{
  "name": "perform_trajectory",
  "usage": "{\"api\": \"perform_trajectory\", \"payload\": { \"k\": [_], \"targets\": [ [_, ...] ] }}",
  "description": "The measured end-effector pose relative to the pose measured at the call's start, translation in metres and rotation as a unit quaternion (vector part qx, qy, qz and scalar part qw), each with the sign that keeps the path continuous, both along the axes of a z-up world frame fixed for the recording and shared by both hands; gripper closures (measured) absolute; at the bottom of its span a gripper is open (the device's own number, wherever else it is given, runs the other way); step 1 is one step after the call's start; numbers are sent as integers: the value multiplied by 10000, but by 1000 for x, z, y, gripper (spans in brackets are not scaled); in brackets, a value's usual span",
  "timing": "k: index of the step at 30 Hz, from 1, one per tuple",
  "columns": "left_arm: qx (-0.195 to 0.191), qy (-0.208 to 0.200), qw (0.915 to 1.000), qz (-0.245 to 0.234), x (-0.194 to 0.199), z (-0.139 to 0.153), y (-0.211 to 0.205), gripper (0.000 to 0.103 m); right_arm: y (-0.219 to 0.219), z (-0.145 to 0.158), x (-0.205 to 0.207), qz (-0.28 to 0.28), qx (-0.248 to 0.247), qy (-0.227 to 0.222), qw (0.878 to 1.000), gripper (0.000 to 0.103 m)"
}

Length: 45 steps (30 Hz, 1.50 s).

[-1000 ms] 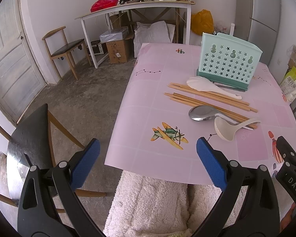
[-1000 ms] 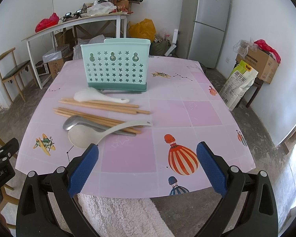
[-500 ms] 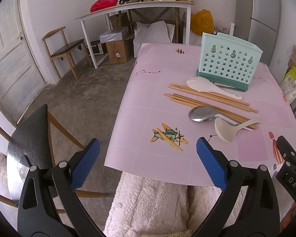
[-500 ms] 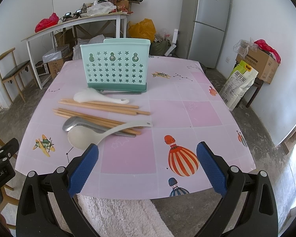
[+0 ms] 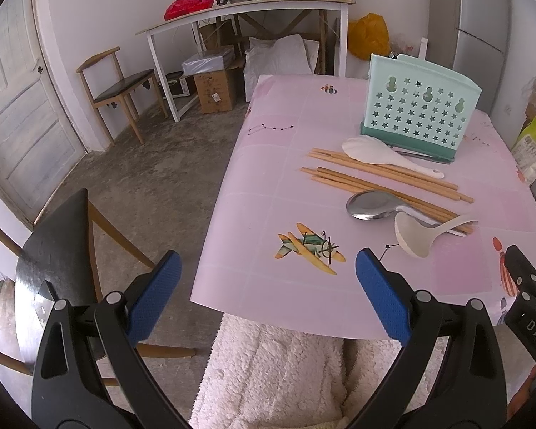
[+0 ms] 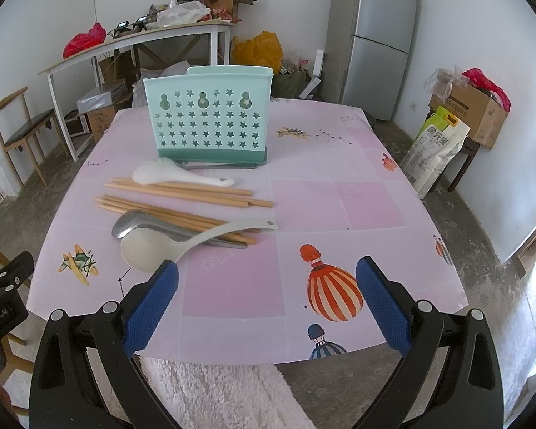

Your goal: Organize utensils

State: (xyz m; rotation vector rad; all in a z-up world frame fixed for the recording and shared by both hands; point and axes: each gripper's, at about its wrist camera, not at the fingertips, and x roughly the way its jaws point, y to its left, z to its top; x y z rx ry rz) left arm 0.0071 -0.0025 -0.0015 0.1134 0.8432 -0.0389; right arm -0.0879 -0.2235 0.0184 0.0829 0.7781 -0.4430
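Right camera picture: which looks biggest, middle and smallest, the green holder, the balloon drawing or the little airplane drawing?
1. Green holder: biggest.
2. Balloon drawing: middle, though it lies nearer the camera.
3. Airplane drawing: smallest.

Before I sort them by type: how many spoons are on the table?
3. A white spoon lies nearest the holder, a metal spoon lies across the chopsticks, and a beige spoon overlaps it, nearest the claws. Something grey under the holder's front edge is unclear.

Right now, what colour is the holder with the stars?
The holder is mint green with a darker green base, clearest in the right wrist view.
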Motion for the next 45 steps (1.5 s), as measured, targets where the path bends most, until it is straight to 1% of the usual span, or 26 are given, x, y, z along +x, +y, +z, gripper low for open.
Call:
{"api": "perform_trajectory", "payload": {
  "k": [3, 4, 5, 8, 10, 13, 15, 16, 19, 22, 26, 31, 32, 33, 34, 35, 36, 37, 38, 40, 41, 42, 43, 45],
  "targets": [
    [50, 13, 10000, 13, 4, -4, -1, 9, -2, -1, 2, -4, 0, -58, 10000, 6],
    [72, 32, 10000, -10, 7, -5, -2, 9, -2, -8, 9, -4, 23, -101, 9999, 6],
    [109, 60, 9999, -32, 9, -8, -2, 9, -3, -8, 10, 7, 49, -155, 9999, 6],
    [159, 127, 9998, -87, 15, -14, -4, 9, -9, -7, 12, 2, 83, -374, 9993, 6],
    [78, 187, 9996, -201, 19, -19, -5, 9, -16, -6, 13, -40, 101, -548, 9984, 6],
    [-321, 328, 9975, -542, 25, -23, -7, 9, -28, -7, 18, -52, 142, -725, 9973, 6],
    [-650, 410, 9941, -764, 30, -26, -9, 9, -36, -7, 20, -32, 151, -819, 9965, 6],
    [-913, 435, 9908, -898, 32, -28, -9, 9, -39, -7, 21, -8, 155, -879, 9960, 6],
    [-1517, 357, 9832, -949, 38, -31, -9, 9, -47, -9, 24, 62, 124, -1008, 9948, 6],
    [-1864, 369, 9761, -1052, 44, -36, -14, 8, -52, -9, 28, 127, 64, -1059, 9943, 6],
    [-1943, 474, 9705, -1346, 50, -44, -31, 9, -57, -11, 34, 184, 47, -1055, 9942, 6],
    [-1965, 638, 9641, -1667, 55, -52, -54, 10, -68, -13, 37, 200, 208, -1063, 9939, 6],
    [-1988, 678, 9630, -1689, 56, -55, -57, 13, -70, -14, 38, 204, 228, -1057, 9939, 6],
    [-2023, 733, 9616, -1704, 58, -58, -59, 24, -71, -15, 39, 205, 244, -1051, 9940, 6],
    [-2068, 836, 9597, -1707, 60, -62, -61, 32, -73, -15, 39, 207, 265, -1047, 9939, 6],
    [-2124, 940, 9578, -1691, 63, -65, -62, 36, -75, -16, 40, 208, 283, -1040, 9940, 6],
    [-2247, 1075, 9541, -1661, 67, -70, -63, 44, -76, -16, 41, 212, 311, -1034, 9939, 6],
    [-2313, 1086, 9528, -1642, 68, -73, -62, 51, -77, -16, 41, 224, 332, -1032, 9939, 6],
    [-2340, 1085, 9521, -1641, 70, -75, -63, 54, -77, -15, 42, 233, 337, -1032, 9938, 6],
    [-2385, 1142, 9491, -1713, 73, -78, -68, 69, -77, -15, 42, 249, 334, -1031, 9938, 6],
    [-2405, 1154, 9485, -1709, 73, -80, -69, 72, -78, -14, 43, 262, 333, -1034, 9937, 6],
    [-2443, 1188, 9471, -1708, 75, -82, -70, 78, -77, -14, 43, 281, 330, -1039, 9936, 6],
    [-2473, 1225, 9458, -1712, 75, -84, -72, 87, -76, -12, 43, 306, 316, -1040, 9936, 6],
    [-2539, 1270, 9441, -1676, 76, -86, -71, 94, -74, -10, 43, 345, 292, -1057, 9934, 6]
  ]
}}
